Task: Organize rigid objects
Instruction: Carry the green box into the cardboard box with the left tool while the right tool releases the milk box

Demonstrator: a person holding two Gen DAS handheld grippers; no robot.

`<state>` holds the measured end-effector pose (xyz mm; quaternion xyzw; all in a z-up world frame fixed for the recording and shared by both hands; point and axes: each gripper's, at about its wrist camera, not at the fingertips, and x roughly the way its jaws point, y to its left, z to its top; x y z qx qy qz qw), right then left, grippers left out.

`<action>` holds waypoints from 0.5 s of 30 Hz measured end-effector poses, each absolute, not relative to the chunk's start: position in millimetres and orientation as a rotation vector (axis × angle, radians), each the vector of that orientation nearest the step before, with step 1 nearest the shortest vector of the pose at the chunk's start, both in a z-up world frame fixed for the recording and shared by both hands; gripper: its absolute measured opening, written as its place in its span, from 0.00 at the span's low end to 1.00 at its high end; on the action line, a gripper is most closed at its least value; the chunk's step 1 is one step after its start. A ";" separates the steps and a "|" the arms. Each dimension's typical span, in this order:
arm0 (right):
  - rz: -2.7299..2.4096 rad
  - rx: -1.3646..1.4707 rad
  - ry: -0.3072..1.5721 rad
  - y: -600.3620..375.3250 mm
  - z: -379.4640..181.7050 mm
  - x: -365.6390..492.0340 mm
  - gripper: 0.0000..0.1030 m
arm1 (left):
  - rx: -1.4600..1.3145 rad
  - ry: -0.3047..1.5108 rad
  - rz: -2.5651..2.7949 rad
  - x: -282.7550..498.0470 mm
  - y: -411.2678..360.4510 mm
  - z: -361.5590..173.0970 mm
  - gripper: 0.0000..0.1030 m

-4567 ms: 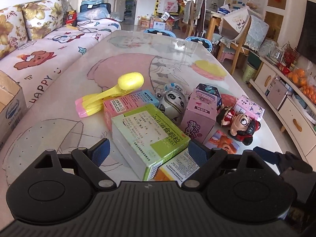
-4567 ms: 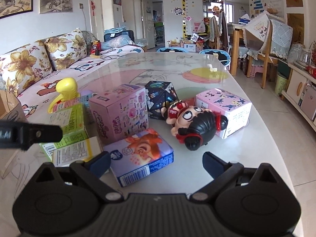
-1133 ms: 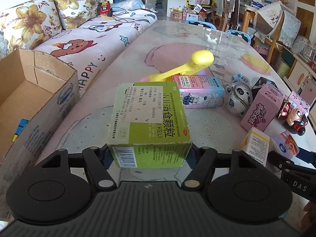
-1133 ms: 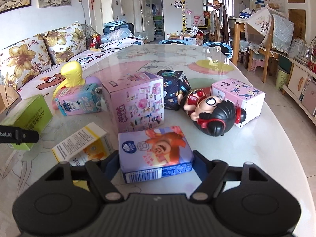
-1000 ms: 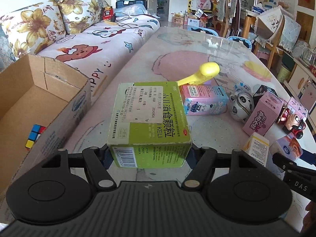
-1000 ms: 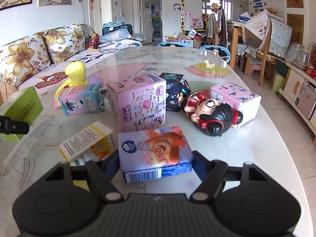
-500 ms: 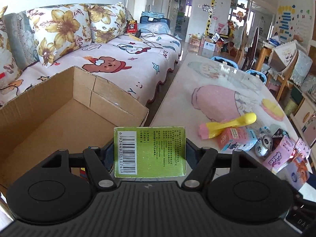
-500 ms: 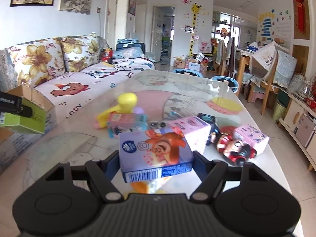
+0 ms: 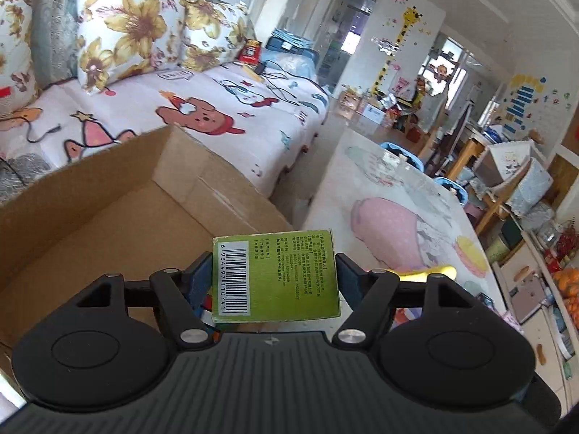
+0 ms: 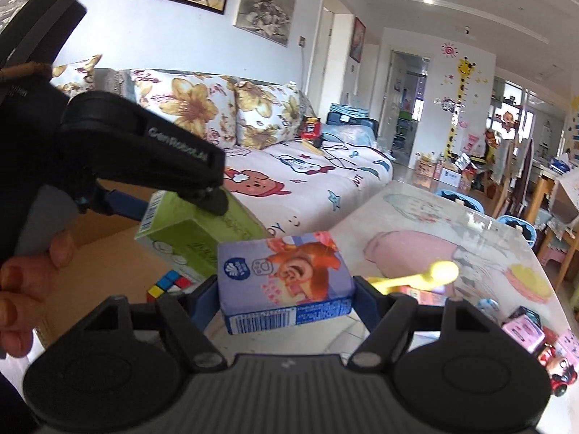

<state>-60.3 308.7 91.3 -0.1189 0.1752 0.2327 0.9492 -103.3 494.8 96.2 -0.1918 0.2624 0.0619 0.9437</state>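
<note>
My left gripper (image 9: 274, 278) is shut on a green medicine box (image 9: 275, 275), barcode end facing the camera, held above the open cardboard box (image 9: 108, 217). The same green box (image 10: 195, 231) and the left gripper (image 10: 202, 199) show in the right wrist view, over the cardboard box (image 10: 108, 271). My right gripper (image 10: 286, 289) is shut on a purple cartoon box (image 10: 284, 280), held in the air just right of the green box, near the table's left edge. A Rubik's cube (image 10: 168, 285) lies inside the cardboard box.
The table (image 9: 391, 195) stretches to the right with a yellow toy (image 10: 419, 276), pink boxes (image 10: 524, 329) and a doll (image 10: 559, 372) on it. A floral sofa (image 9: 181, 108) runs behind the cardboard box. Chairs (image 10: 459, 195) stand at the table's far end.
Both grippers have lifted their boxes off the table and carried them left. The green box now hangs over the cardboard box, and the purple box is close beside it.
</note>
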 end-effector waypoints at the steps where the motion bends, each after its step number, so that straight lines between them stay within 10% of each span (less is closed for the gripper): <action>1: 0.488 -0.250 0.353 314.8 91.1 -59.8 0.73 | -0.385 0.523 0.154 -103.2 493.4 93.8 0.83; 15: 0.678 -0.361 0.365 384.7 80.8 -53.7 0.73 | -0.431 0.535 0.368 -103.9 537.4 85.3 0.83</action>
